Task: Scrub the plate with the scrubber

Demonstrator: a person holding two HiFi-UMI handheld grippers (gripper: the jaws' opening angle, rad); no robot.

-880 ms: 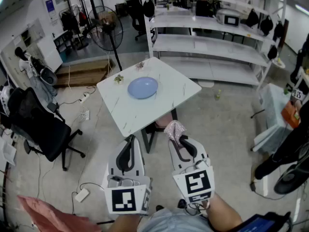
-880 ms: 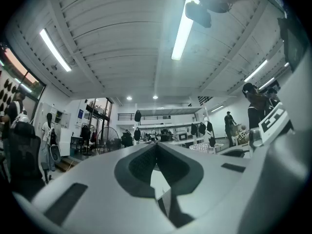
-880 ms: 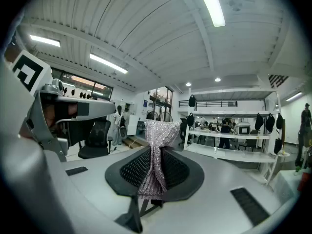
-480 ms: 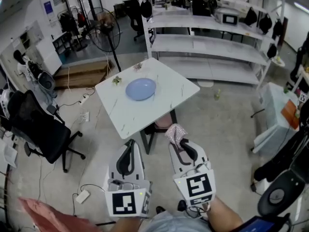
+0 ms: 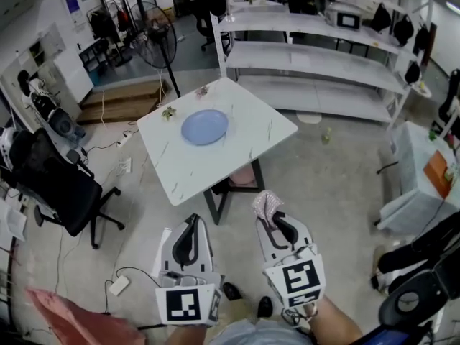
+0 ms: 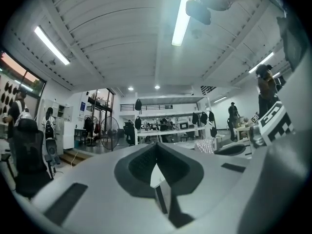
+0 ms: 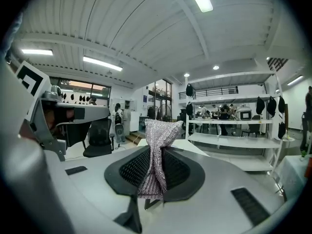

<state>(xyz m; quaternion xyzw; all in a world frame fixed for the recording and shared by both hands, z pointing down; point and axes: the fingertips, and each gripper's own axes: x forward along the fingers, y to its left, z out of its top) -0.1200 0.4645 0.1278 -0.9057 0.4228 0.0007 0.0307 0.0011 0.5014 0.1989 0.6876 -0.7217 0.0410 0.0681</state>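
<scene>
Lower in view now, right tongs pinching scrubber, left tongs pressed together.

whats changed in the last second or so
Hardly anything: the view drifted, so the table and plate sit slightly further left in frame. Nothing was grabbed or released. The right gripper stays shut on the scrubber, the left gripper stays shut and empty, both short of the table.
</scene>
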